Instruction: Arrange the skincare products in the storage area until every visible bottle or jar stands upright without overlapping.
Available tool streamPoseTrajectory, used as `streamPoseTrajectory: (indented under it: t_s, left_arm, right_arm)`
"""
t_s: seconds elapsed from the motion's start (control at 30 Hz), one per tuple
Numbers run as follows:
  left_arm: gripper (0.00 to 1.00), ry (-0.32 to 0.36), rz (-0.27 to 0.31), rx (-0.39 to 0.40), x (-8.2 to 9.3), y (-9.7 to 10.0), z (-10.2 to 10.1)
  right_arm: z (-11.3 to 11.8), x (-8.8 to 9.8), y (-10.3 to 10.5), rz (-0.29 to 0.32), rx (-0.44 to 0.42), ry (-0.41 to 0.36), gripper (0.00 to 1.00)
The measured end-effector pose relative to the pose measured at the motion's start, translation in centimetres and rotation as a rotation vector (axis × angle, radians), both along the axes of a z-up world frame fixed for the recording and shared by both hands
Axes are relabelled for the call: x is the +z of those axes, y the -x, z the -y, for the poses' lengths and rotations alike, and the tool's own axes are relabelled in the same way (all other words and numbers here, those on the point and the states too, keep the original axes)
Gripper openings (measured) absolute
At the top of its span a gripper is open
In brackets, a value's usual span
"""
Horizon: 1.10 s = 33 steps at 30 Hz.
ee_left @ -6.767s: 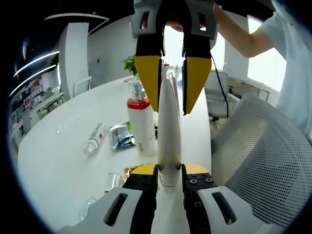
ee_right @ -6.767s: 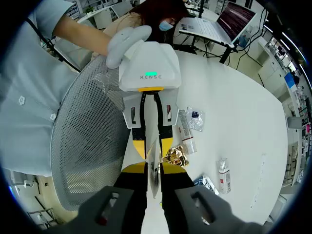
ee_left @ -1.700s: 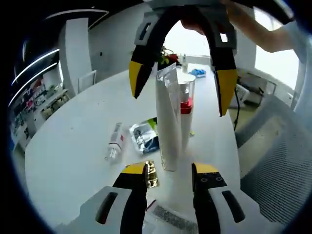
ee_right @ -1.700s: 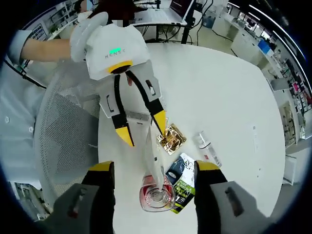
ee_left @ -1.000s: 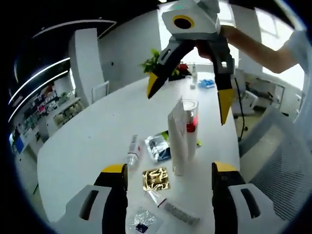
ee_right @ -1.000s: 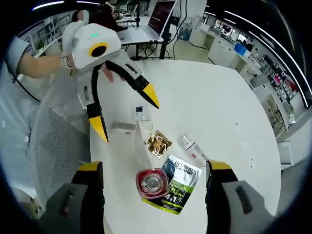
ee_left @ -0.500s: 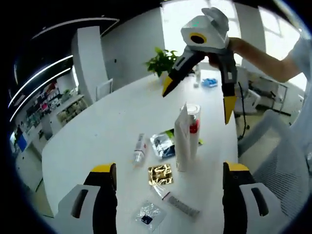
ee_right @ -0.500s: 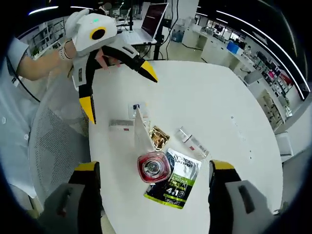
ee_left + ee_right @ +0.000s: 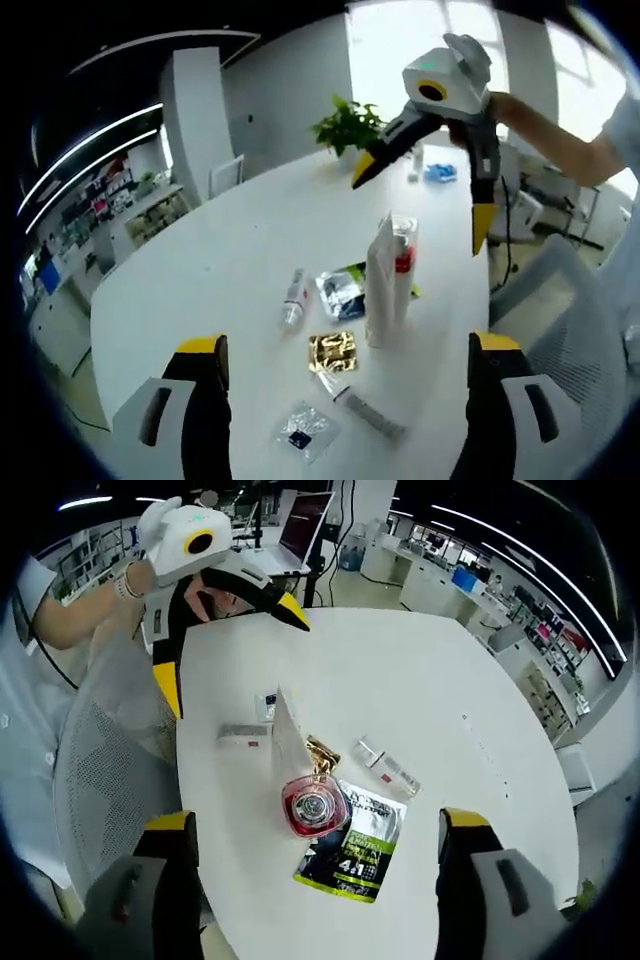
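Both grippers have backed away, jaws wide and empty: left gripper (image 9: 345, 400), right gripper (image 9: 315, 880). The white tube (image 9: 380, 282) now stands free, touching the red-collared bottle (image 9: 402, 268) at its 3 o'clock.

Bright window glare, soft blur, heavy fisheye edge warping.

White tube (image 9: 380, 285); red-collared bottle (image 9: 404, 262); gold foil sachet (image 9: 333, 352); green-and-black pouch (image 9: 356, 845); white table (image 9: 220, 270).
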<state>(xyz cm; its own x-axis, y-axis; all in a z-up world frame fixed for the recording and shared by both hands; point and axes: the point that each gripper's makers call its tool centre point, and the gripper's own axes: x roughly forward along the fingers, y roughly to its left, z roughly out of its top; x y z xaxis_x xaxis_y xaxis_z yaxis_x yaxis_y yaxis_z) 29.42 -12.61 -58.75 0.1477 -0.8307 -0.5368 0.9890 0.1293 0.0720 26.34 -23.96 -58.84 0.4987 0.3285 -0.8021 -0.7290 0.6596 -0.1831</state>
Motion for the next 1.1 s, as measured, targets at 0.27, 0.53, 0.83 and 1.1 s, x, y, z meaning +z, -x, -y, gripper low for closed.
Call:
streamPoseTrajectory:
  t_s: [0.27,0.53,0.83,1.1]
  left_arm:
    - [0.97,0.002,0.001,0.013,0.2,-0.6,-0.6]
    - [0.97,-0.008,-0.001,0.021,-0.3,-0.4,-1.0]
    - [0.97,-0.022,-0.009,0.018,-0.8,-0.4,-1.1]
    - [0.97,-0.025,-0.014,0.012,-1.1,-0.1,-0.8]
  right_arm:
    - [1.0,0.1,0.4,0.028,-0.037,0.005,1.0]
    - [1.6,-1.0,1.2,0.035,-0.085,-0.035,1.0]
    - [1.7,-1.3,2.2,0.054,-0.14,-0.066,1.0]
    - [1.8,-1.3,2.6,0.08,-0.152,-0.054,1.0]
